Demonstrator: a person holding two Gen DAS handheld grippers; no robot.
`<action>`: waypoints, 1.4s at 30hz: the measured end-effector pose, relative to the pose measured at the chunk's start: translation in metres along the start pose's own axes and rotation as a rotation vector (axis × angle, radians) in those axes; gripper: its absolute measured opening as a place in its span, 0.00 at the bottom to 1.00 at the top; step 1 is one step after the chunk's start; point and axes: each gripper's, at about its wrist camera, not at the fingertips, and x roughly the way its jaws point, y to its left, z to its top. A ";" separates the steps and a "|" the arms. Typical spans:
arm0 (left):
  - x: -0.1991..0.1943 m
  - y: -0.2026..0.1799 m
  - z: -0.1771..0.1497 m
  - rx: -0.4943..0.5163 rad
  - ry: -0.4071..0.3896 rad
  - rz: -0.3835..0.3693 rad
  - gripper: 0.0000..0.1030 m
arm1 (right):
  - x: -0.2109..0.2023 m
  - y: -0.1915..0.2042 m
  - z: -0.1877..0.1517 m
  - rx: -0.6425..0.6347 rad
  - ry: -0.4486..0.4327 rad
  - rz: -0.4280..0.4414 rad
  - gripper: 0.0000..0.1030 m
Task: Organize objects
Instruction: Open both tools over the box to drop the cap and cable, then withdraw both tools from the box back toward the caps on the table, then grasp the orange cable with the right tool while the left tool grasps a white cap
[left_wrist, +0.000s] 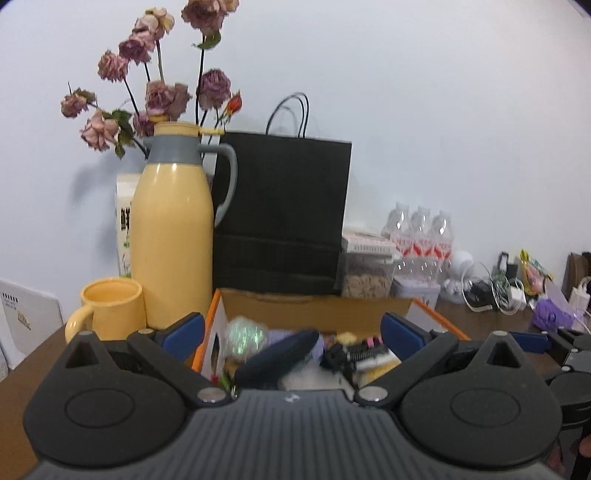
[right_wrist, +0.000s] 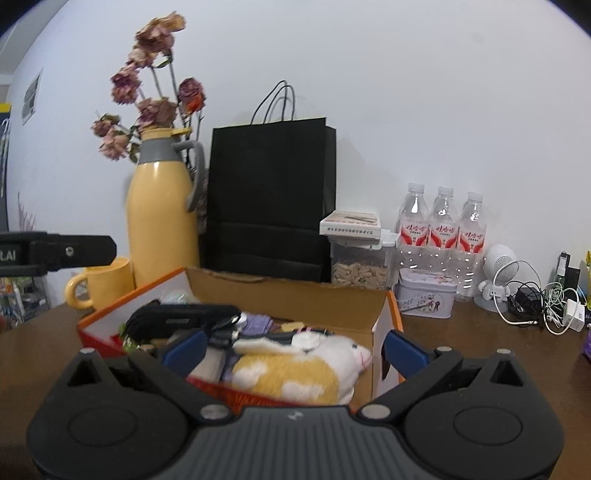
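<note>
We see an open orange-edged cardboard box (right_wrist: 288, 295) on the brown table (right_wrist: 480, 350), crammed with a white-and-yellow plush toy (right_wrist: 295, 369), dark pouch (right_wrist: 184, 317), both left gripper (left_wrist: 291, 332) and right gripper (right_wrist: 293, 350) spread wide, empty.

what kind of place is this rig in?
Likely a home or office side table against a plain wall, not a lab. Cues: yellow thermos jug with matching mug, dried flowers, bottled water, tangled chargers, and a cardboard box of odds and ends.

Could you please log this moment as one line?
left gripper: open, empty | right gripper: open, empty | both over cardboard box | plush toy inside
</note>
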 end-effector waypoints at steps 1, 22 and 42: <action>-0.003 0.001 -0.003 -0.001 0.004 -0.005 1.00 | -0.002 0.002 -0.003 -0.003 0.006 0.003 1.00; -0.035 0.036 -0.082 -0.003 0.266 -0.006 1.00 | -0.037 0.038 -0.073 -0.062 0.251 0.146 1.00; -0.031 0.040 -0.091 -0.030 0.313 0.002 1.00 | -0.040 0.050 -0.079 -0.058 0.305 0.219 0.39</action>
